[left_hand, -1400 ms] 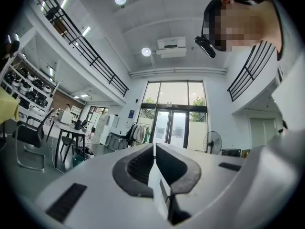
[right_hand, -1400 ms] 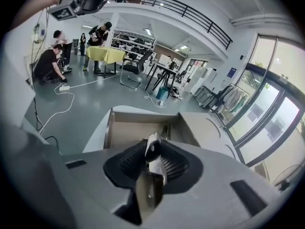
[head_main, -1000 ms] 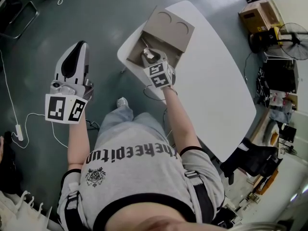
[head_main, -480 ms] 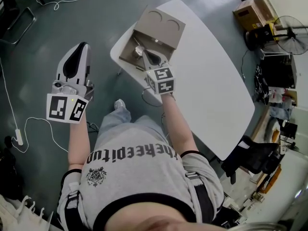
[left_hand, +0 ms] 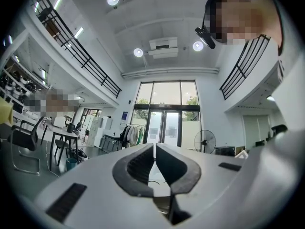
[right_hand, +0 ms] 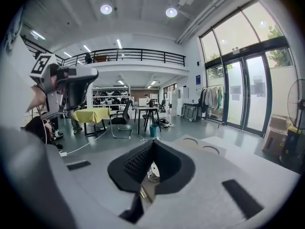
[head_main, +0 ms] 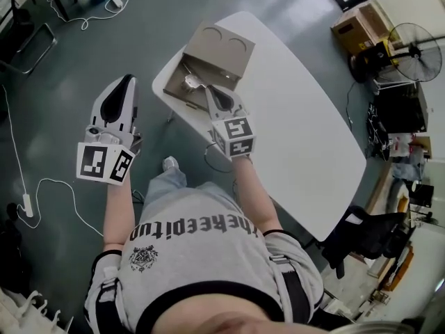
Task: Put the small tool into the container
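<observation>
The small shiny metal tool (head_main: 189, 82) lies inside the open brown cardboard container (head_main: 219, 53). It is too small to tell its long axis or which way it points. Just beside it, the right gripper (head_main: 208, 91) hovers with its jaws pressed together, holding nothing. The container sits at the end of the white oval table (head_main: 299, 131). The left gripper (head_main: 126, 80) hangs well apart over the floor, its jaws also together and empty.

There are two grippers, the left gripper (head_main: 124, 82) and the right gripper (head_main: 208, 91). There is one white table (head_main: 299, 131) and one cardboard container (head_main: 222, 56), whose lid has two round marks (head_main: 238, 45). I count one small tool (head_main: 190, 82), as far as this small picture lets me tell. There is also one fan (head_main: 411, 47) and one brown box (head_main: 354, 26).
</observation>
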### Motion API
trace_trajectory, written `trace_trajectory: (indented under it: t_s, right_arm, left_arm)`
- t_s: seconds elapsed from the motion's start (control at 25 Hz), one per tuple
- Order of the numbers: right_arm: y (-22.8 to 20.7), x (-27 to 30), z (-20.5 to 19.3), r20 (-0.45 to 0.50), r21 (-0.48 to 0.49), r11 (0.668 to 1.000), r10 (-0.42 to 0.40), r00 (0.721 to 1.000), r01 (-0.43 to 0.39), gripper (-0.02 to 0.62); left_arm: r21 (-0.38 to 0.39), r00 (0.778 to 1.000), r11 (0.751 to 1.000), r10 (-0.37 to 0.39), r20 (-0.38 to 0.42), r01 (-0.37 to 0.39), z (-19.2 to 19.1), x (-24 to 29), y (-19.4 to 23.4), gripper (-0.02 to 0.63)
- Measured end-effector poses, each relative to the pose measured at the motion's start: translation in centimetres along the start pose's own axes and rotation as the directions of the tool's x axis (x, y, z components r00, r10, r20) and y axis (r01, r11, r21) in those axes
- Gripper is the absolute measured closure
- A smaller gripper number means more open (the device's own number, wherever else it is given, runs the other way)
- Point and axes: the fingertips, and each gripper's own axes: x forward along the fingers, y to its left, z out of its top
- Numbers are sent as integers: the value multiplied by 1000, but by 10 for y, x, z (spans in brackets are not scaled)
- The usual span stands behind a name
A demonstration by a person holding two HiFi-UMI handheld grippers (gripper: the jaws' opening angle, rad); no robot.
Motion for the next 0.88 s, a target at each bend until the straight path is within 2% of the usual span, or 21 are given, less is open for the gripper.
trace_trajectory:
  t_s: [0.32, 0.88]
  right_arm:
    - [-7, -58, 28, 108, -8, 1000, -2, 994, 2, 597]
    - [-5, -152, 58, 215, 2, 1000, 5, 977, -5, 600]
  left_arm:
    - [26, 1000, 999, 25, 19, -25, 9, -19, -46, 592]
    - [39, 995, 997, 62, 75, -65, 34, -69, -113, 592]
